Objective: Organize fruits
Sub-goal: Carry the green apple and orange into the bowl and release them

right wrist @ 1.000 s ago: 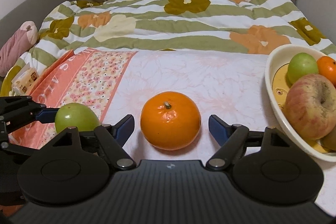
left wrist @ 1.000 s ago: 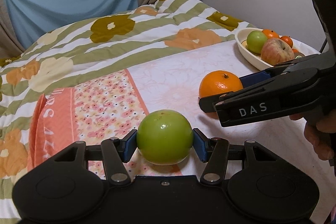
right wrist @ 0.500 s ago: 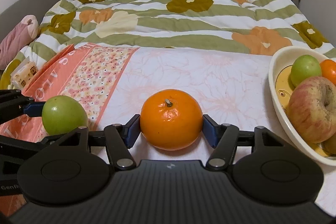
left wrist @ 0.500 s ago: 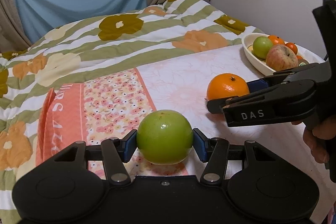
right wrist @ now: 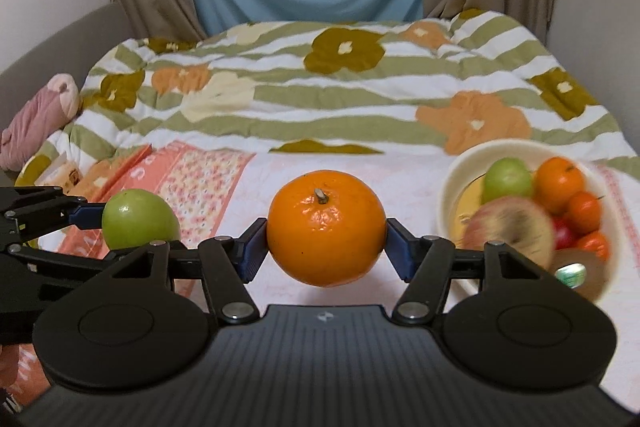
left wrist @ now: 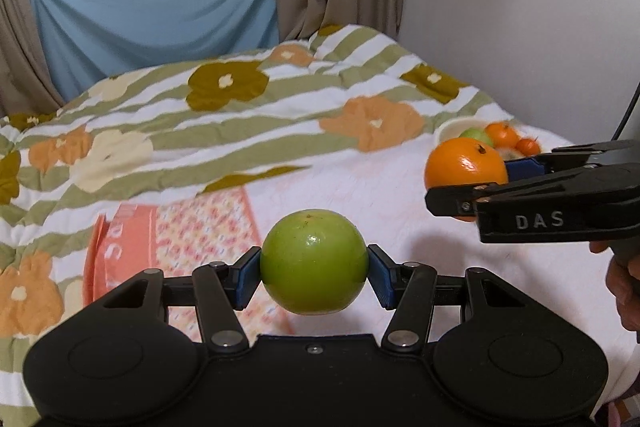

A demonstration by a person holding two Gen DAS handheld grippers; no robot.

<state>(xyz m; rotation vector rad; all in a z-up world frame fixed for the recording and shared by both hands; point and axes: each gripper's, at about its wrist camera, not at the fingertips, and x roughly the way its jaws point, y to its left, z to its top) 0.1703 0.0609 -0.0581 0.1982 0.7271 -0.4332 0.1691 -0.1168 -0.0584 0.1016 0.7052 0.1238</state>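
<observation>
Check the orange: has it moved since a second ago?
Yes. The orange, clamped in the right gripper, has lifted off the bedspread and hangs above it.

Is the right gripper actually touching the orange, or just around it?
Touching. The right wrist view shows both blue pads of the right gripper pressed against the sides of the orange, no gap on either side.

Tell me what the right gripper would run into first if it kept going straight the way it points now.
Probably the pale pink sheet on the bed. The right gripper, clamped on the orange, points forward and downward over bare sheet. The bowl sits off to its right, the striped quilt farther back. Depth is hard to judge.
</observation>
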